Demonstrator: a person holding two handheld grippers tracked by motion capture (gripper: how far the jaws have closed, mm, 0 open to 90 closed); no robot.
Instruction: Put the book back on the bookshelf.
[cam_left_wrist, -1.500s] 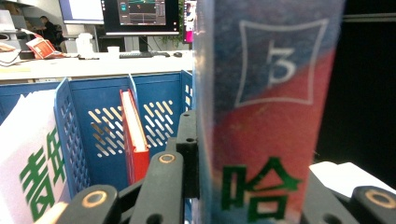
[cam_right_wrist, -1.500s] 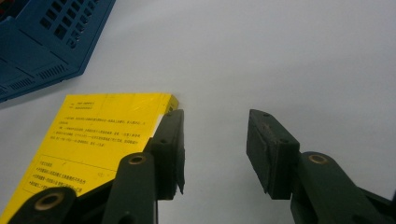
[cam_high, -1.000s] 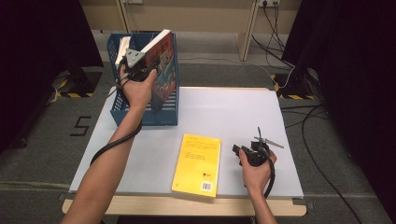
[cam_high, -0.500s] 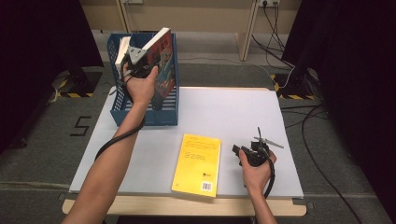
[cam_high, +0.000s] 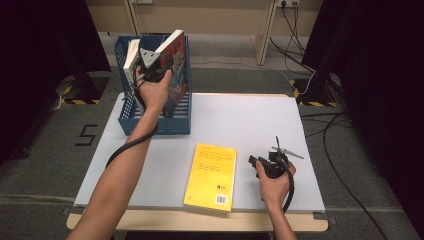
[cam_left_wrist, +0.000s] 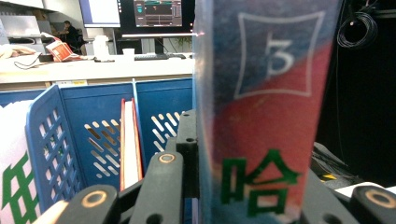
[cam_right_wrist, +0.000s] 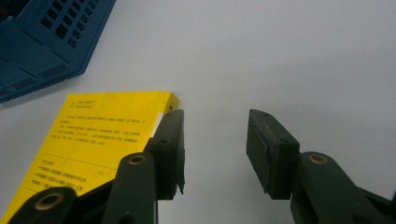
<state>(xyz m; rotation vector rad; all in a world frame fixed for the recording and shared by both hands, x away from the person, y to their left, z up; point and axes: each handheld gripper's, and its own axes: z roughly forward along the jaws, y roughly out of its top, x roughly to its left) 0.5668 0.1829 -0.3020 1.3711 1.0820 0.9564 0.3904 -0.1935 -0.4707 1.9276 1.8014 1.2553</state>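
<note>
My left gripper (cam_high: 150, 67) is shut on a red-and-blue book (cam_high: 174, 65), held tilted over the blue file basket (cam_high: 155, 125) at the table's back left. In the left gripper view the book's spine (cam_left_wrist: 266, 116) stands upright between the jaws, with green characters low on it. A white book (cam_high: 131, 57) leans in the basket's left side. A yellow book (cam_high: 212, 175) lies flat near the front edge. My right gripper (cam_high: 257, 162) rests on the table just right of it, open and holding nothing; its jaws (cam_right_wrist: 215, 154) flank bare table beside the yellow book (cam_right_wrist: 93, 135).
Inside the basket a thin red-edged book (cam_left_wrist: 130, 144) stands against a divider. The white table top (cam_high: 250, 120) has free room at the back right. Cables (cam_high: 305, 30) lie on the floor behind the table. A corner of the basket (cam_right_wrist: 42, 42) shows in the right gripper view.
The left hand has shifted the red-and-blue book slightly over the basket. The right gripper and the yellow book have not moved.
</note>
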